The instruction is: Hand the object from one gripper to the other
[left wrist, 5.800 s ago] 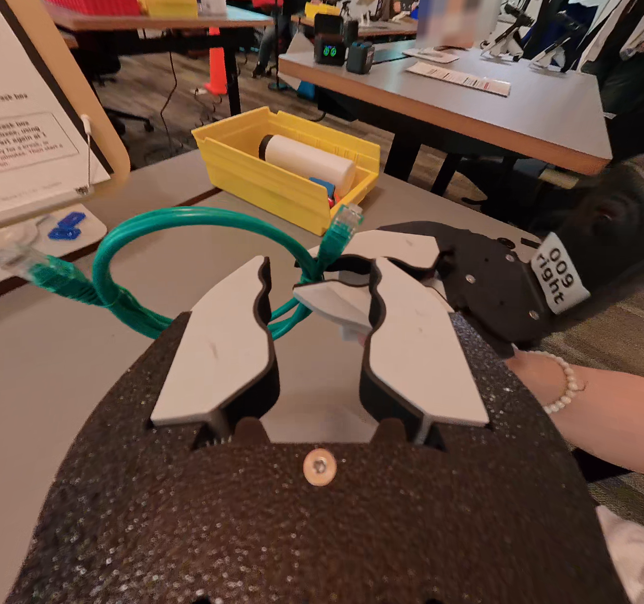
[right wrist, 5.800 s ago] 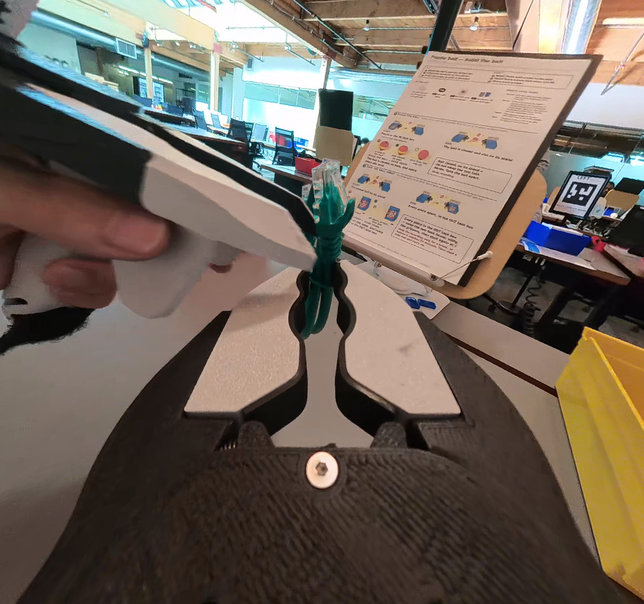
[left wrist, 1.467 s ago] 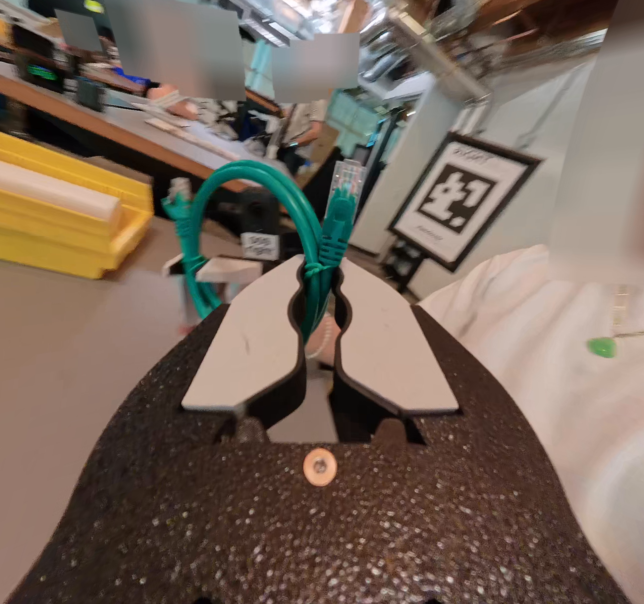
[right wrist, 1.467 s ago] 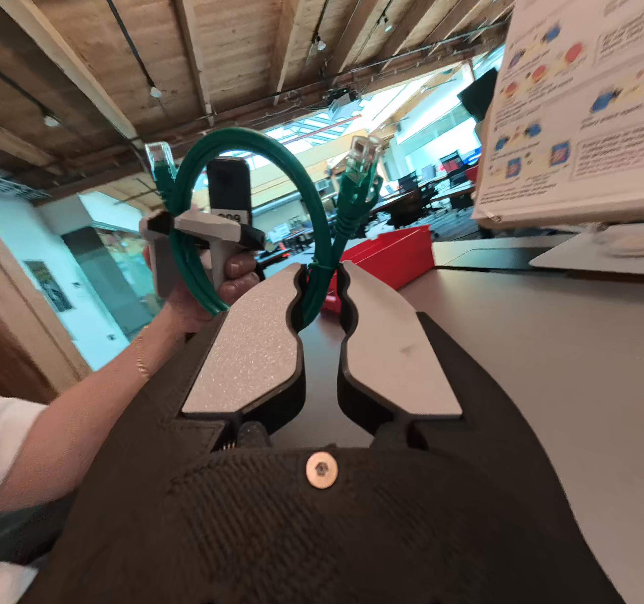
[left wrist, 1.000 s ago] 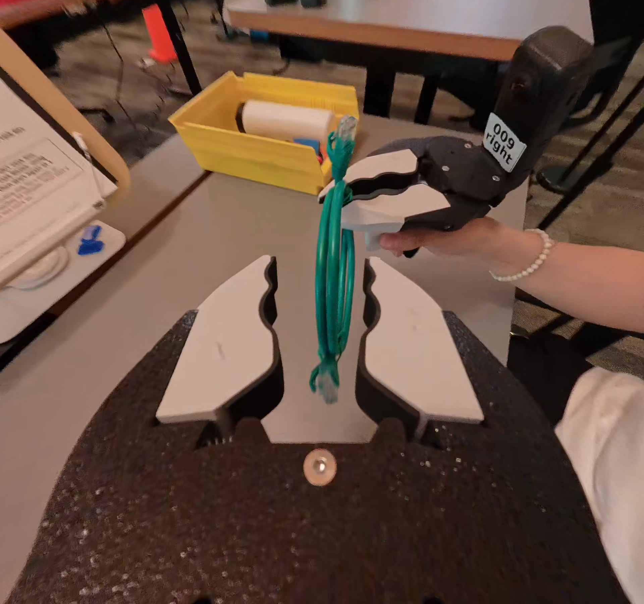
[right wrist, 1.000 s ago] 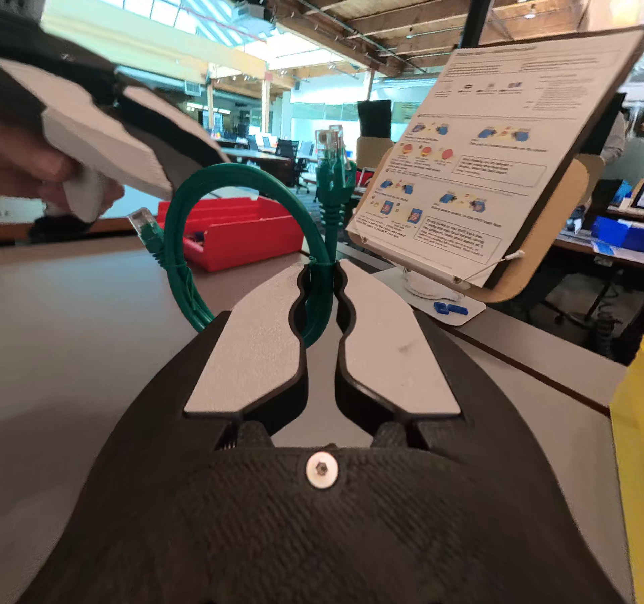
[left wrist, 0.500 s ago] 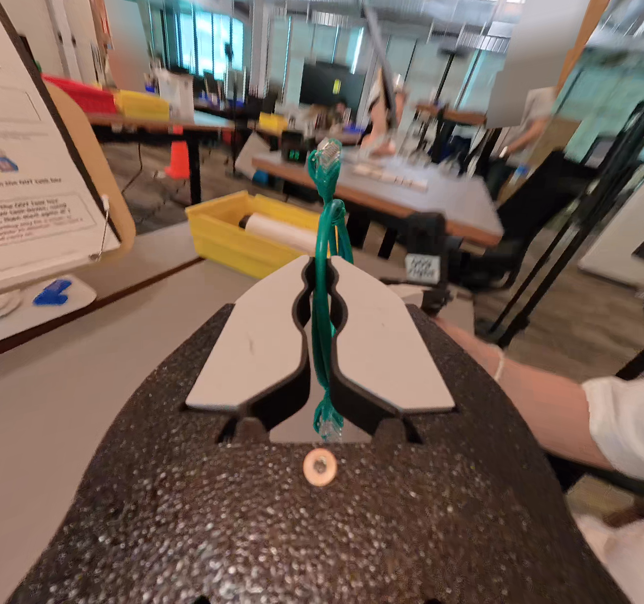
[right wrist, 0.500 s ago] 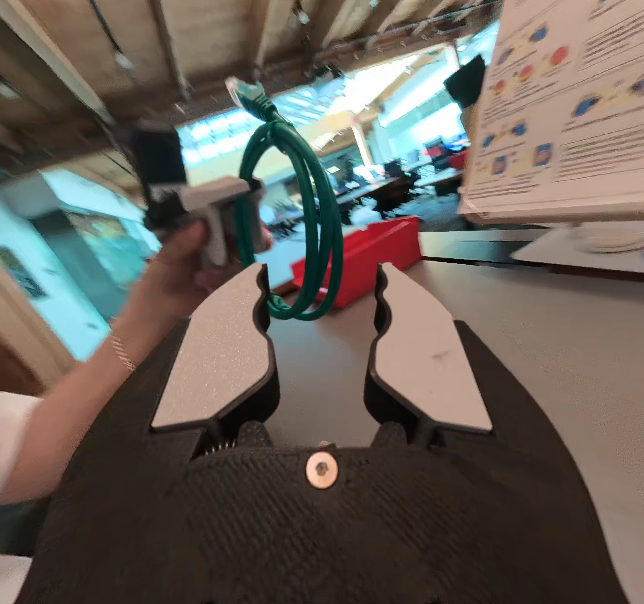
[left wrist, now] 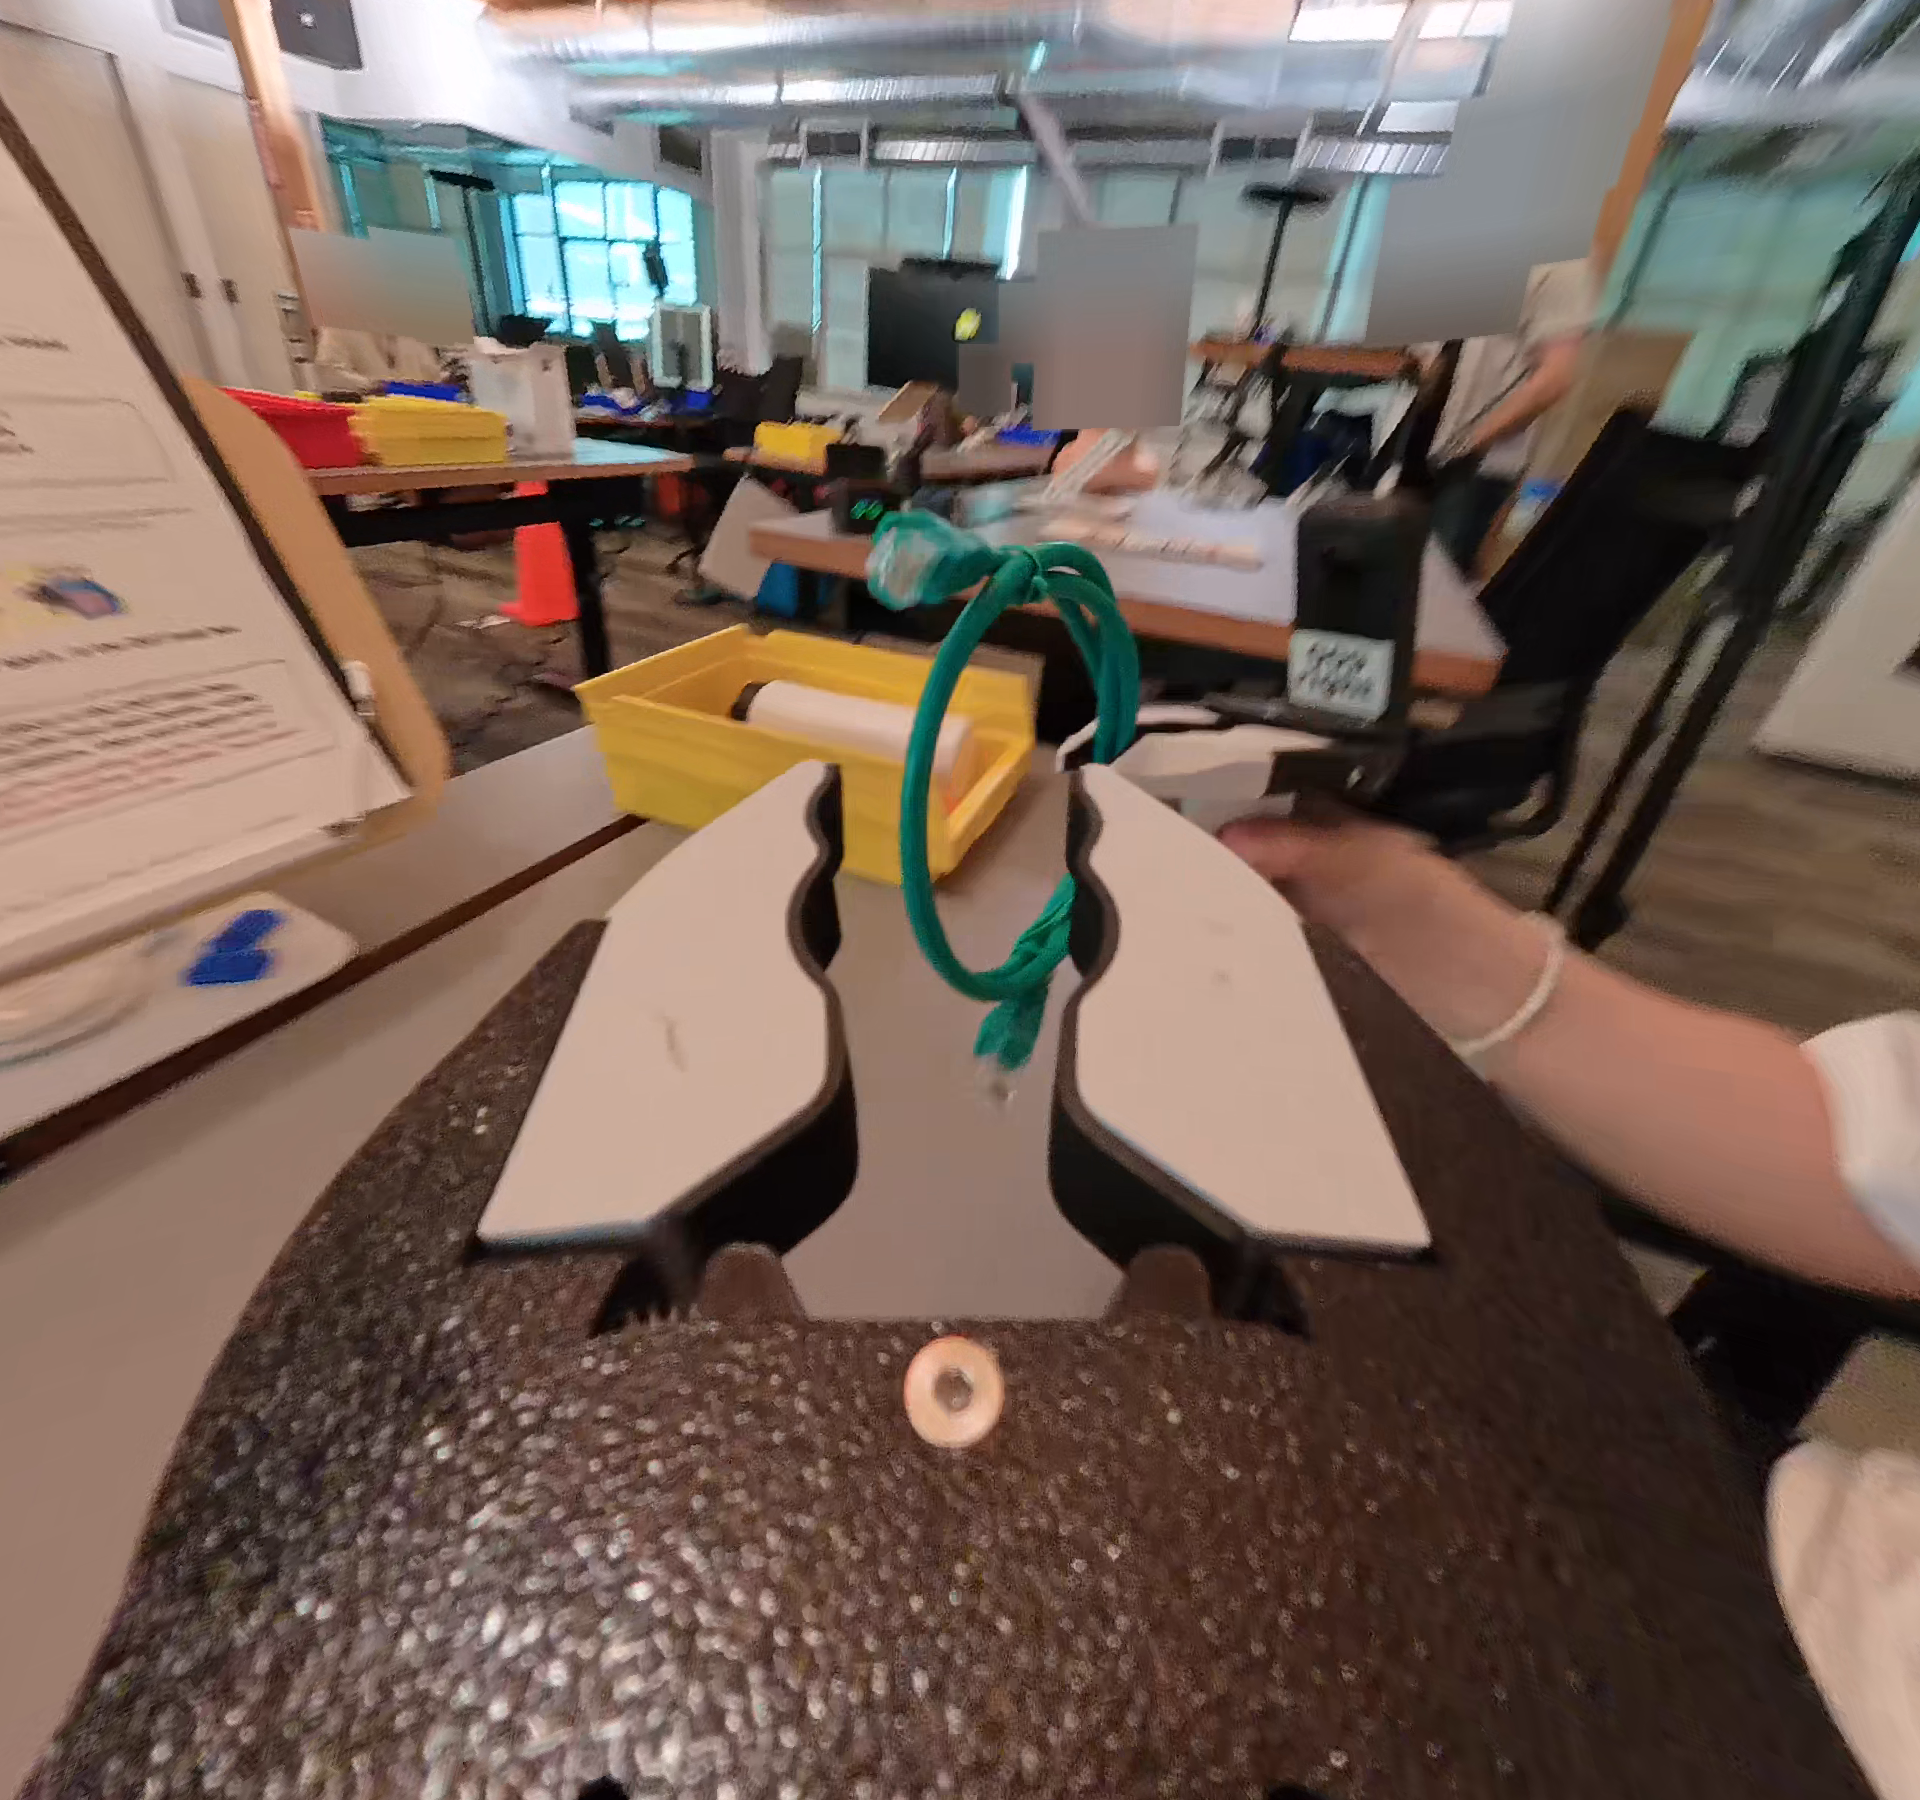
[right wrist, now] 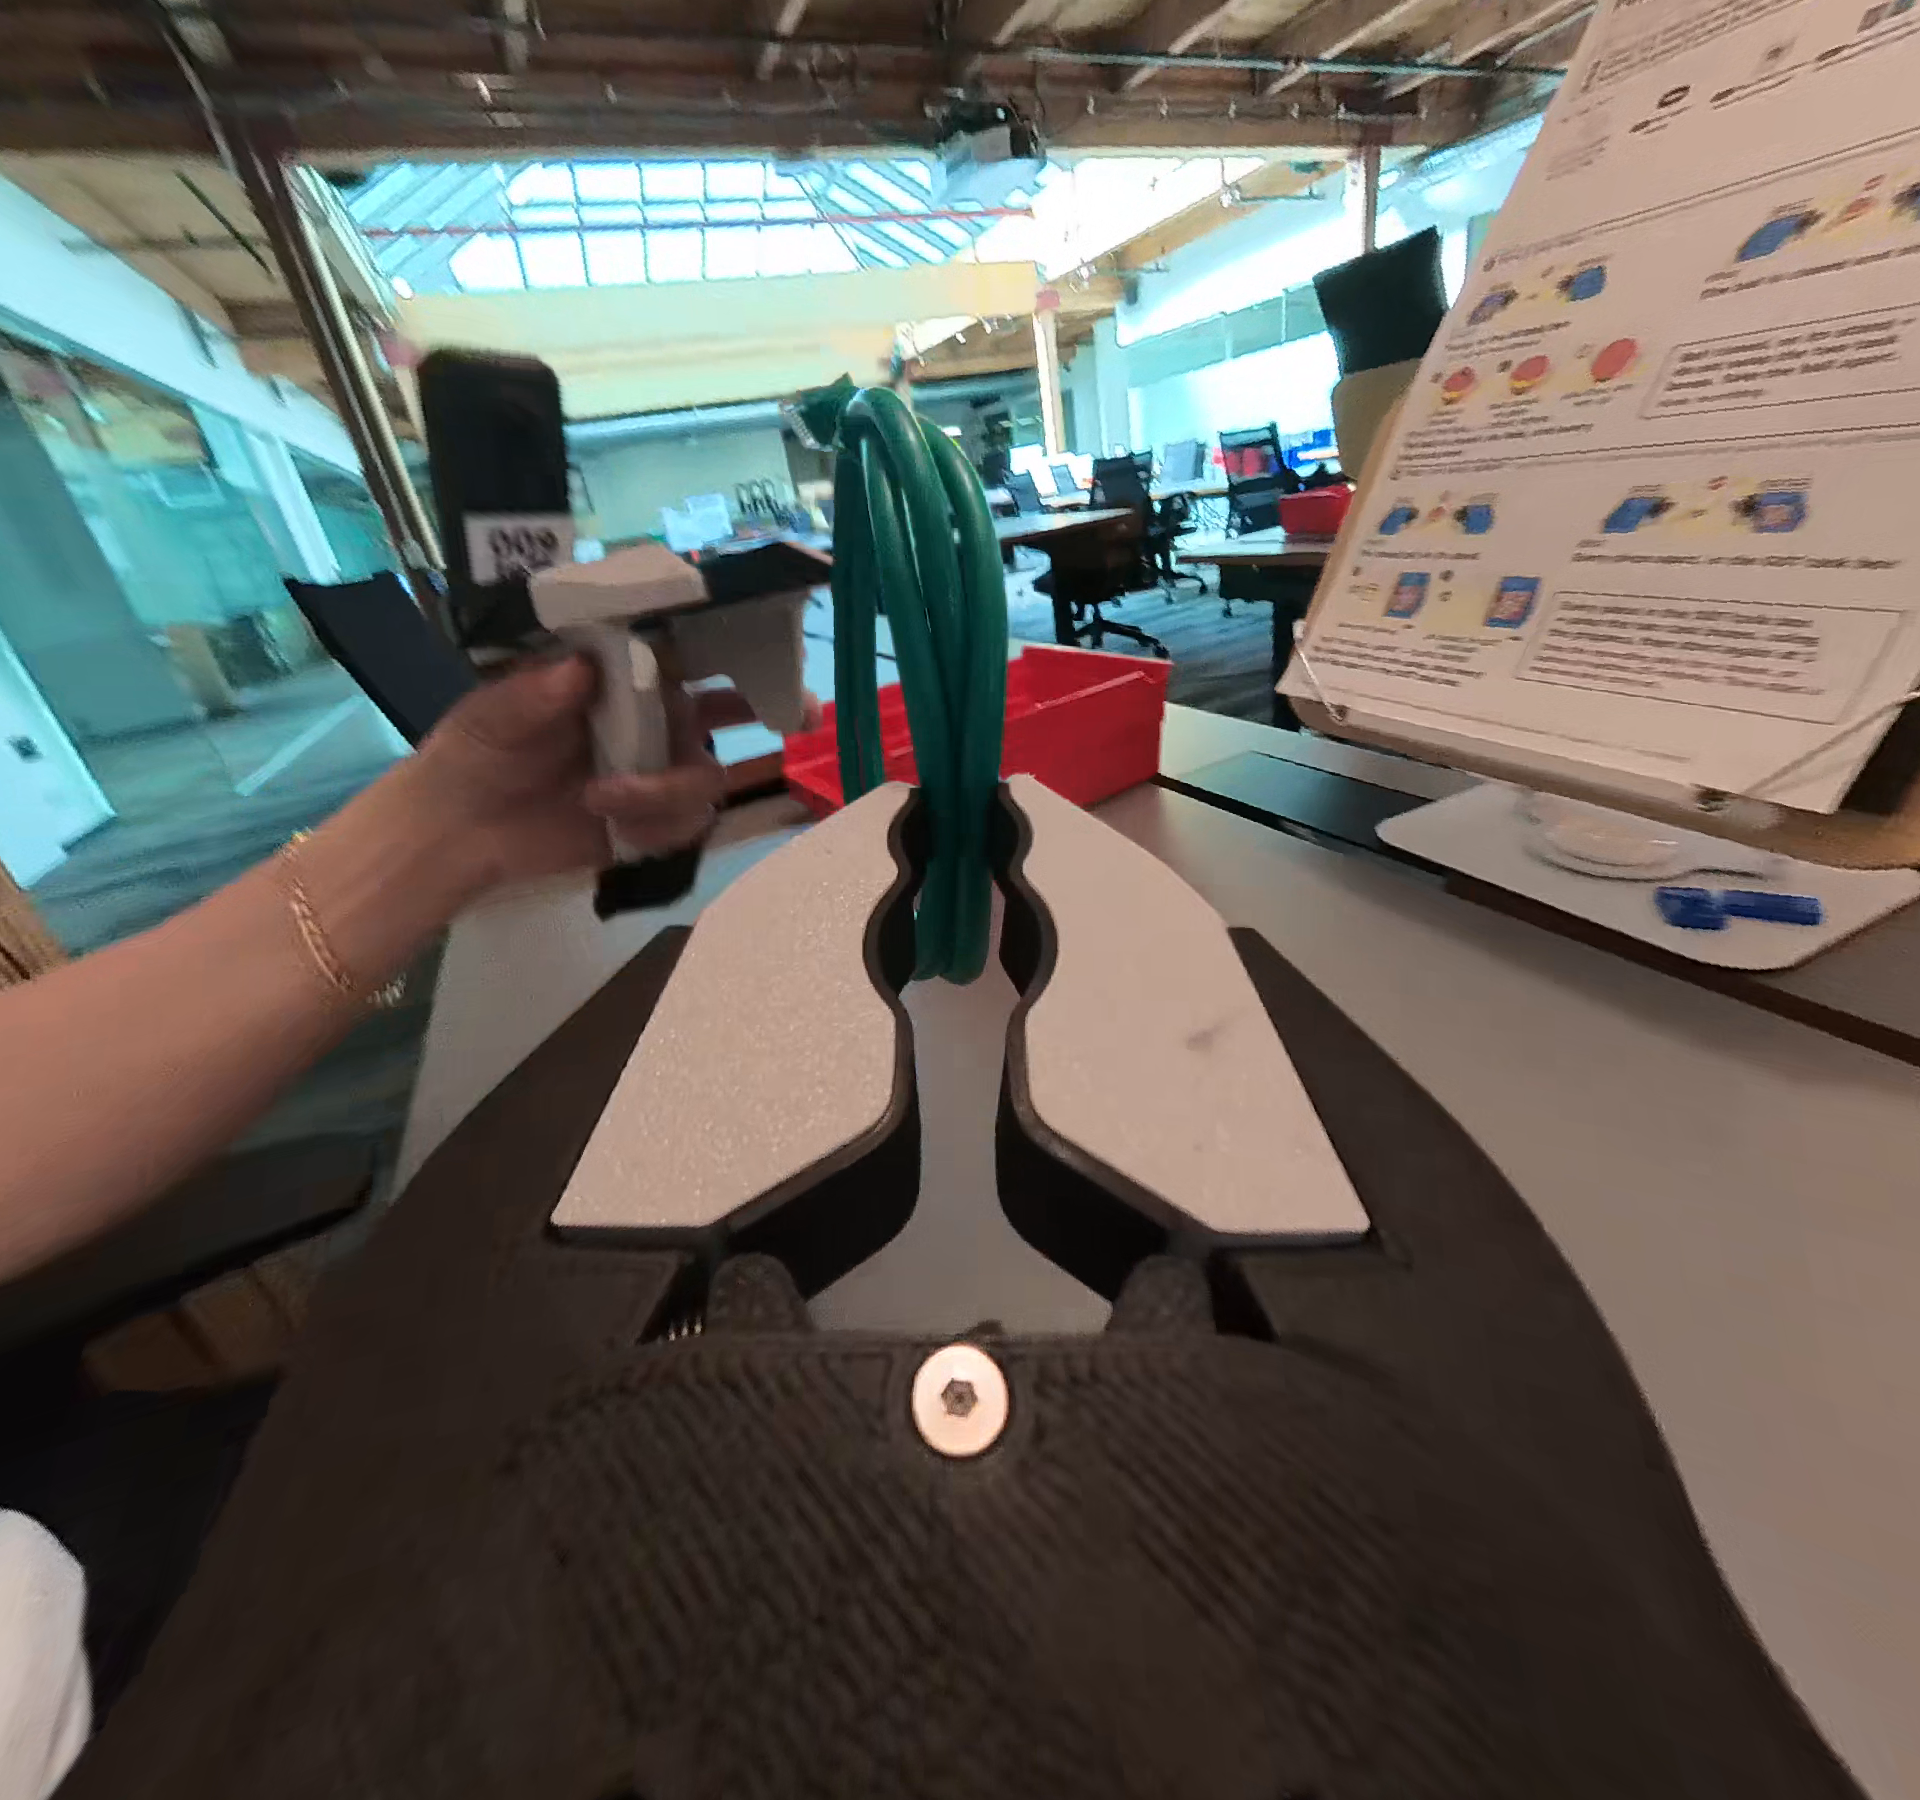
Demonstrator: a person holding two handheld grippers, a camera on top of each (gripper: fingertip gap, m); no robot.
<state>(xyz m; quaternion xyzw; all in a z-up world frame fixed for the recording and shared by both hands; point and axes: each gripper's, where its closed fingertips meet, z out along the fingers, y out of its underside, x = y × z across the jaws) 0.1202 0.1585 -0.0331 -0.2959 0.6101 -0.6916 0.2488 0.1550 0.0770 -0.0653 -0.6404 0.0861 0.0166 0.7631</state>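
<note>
between the right gripper [right wrist: 958, 877] fingers the green cable [right wrist: 925, 670] sits clamped; left gripper [left wrist: 948, 877], spread empty, should back off toward 6 o'clock, clear of the loop.

Grey table [left wrist: 156, 1262] bears a yellow bin [left wrist: 727, 763], red bin [right wrist: 1081, 722] and document stand [right wrist: 1662, 877]

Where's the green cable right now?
The green network cable is clamped in the right gripper, coil upright; in the left wrist view it hangs between the open left gripper fingers.
</note>
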